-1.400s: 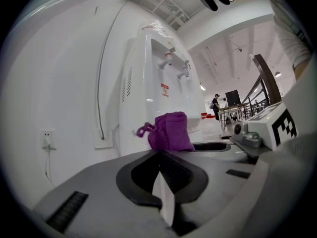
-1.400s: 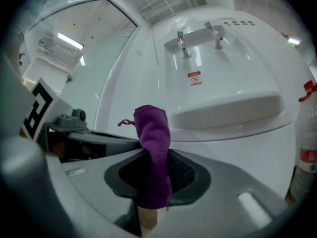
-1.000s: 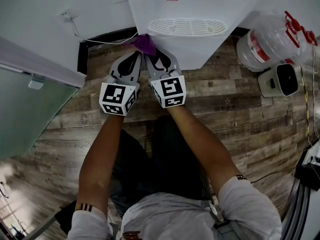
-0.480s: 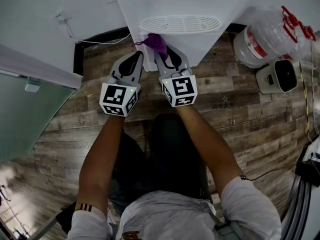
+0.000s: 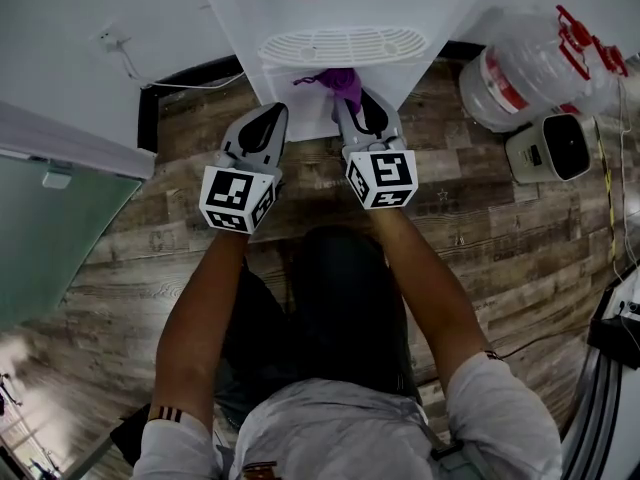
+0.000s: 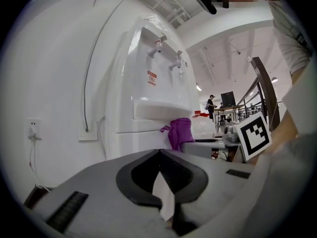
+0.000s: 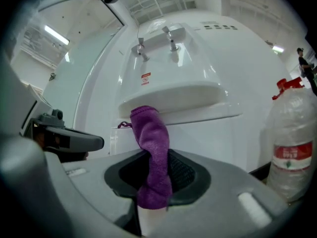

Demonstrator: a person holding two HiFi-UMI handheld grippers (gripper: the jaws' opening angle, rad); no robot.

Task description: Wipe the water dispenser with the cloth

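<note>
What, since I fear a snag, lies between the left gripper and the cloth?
Only the water dispenser's bare white front panel, seen in the head view.

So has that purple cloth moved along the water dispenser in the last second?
Yes. The purple cloth, pinched by the right gripper, has slid right: from the left end of the white drip grille to below its middle.

A water bottle [image 5: 520, 68] stands on the wood floor [image 5: 480, 228] beside a small white appliance [image 5: 548, 148].

Wood floor [image 5: 500, 228] — water dispenser [image 5: 330, 8], water bottle [image 5: 520, 73] standing.
</note>
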